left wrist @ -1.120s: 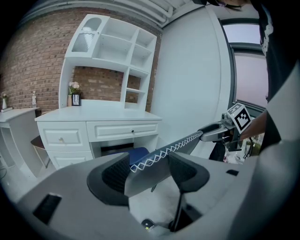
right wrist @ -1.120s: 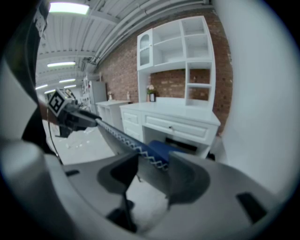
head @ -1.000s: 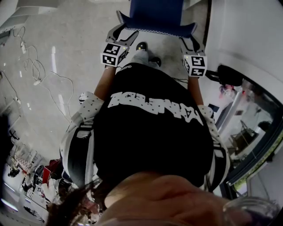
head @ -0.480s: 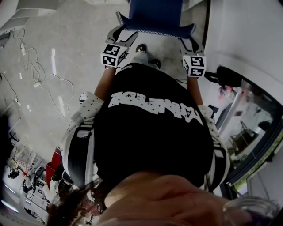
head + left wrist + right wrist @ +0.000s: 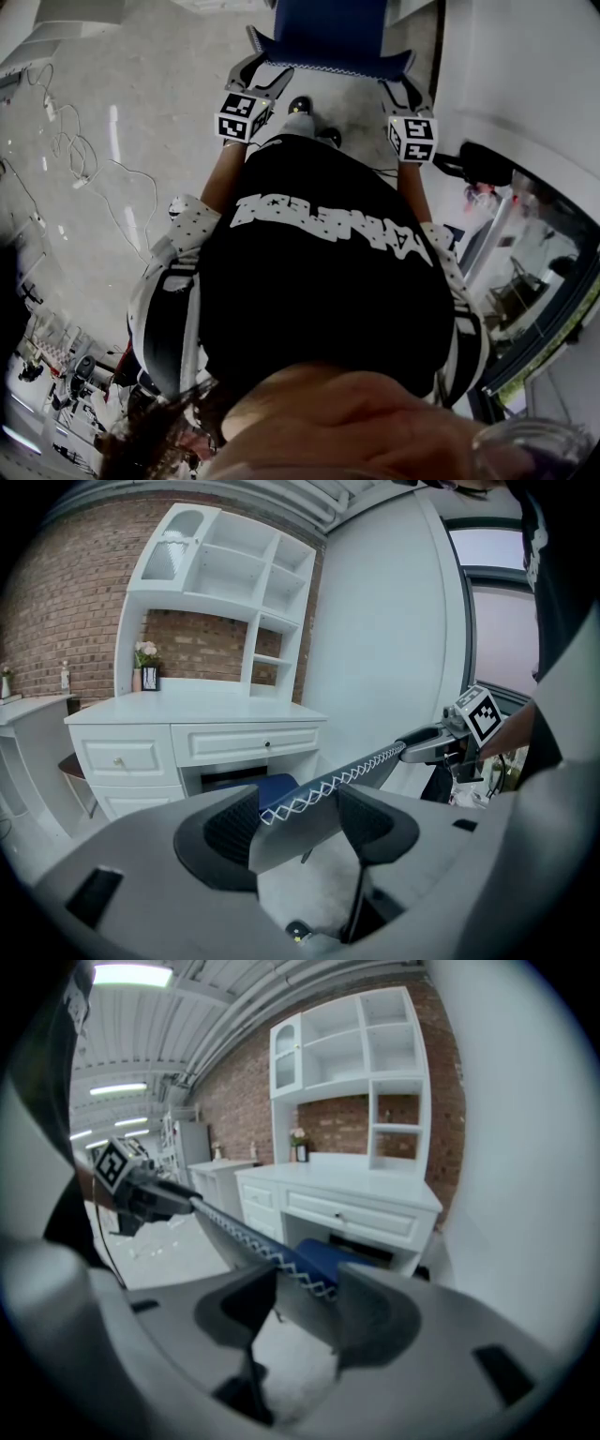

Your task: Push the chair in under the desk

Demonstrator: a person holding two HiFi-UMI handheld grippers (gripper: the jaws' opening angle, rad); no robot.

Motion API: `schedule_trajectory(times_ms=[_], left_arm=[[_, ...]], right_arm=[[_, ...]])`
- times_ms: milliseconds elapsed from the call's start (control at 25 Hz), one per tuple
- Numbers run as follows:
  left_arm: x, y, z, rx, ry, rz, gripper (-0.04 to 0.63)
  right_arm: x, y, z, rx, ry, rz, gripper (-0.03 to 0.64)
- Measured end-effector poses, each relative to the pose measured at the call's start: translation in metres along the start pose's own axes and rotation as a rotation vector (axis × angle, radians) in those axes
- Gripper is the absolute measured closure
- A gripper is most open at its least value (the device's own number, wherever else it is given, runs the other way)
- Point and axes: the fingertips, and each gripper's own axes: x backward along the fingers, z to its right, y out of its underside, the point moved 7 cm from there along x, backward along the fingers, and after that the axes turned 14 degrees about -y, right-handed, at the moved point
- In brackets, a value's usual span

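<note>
Now | left hand-held gripper (image 5: 298, 822): clenched on the left end of the backrest's top edge | blue padded chair with white cross-stitched trim (image 5: 328, 33): top edge runs crosswise between both hand-held grippers, seat front at the kneehole of the white drawered wooden surface (image 5: 187, 710) straight ahead | right hand-held gripper (image 5: 309, 1307): clamped on the right end, equally near.

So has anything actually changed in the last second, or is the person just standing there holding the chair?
Very little. The floor cables have slid slightly down the head view, which suggests the person and the chair are creeping toward the desk. Nothing was grabbed or released: the left gripper and the right gripper stay clamped on the top edge of the chair's back, in the same spots.
</note>
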Motion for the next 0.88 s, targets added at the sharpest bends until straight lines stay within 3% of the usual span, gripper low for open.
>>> schedule_trajectory(times_ms=[880], left_arm=[[-0.016, -0.018, -0.008, -0.007, -0.005, -0.008, 0.302]], right_arm=[[-0.009, -0.017, 0.014, -0.001, 0.008, -0.013, 0.41]])
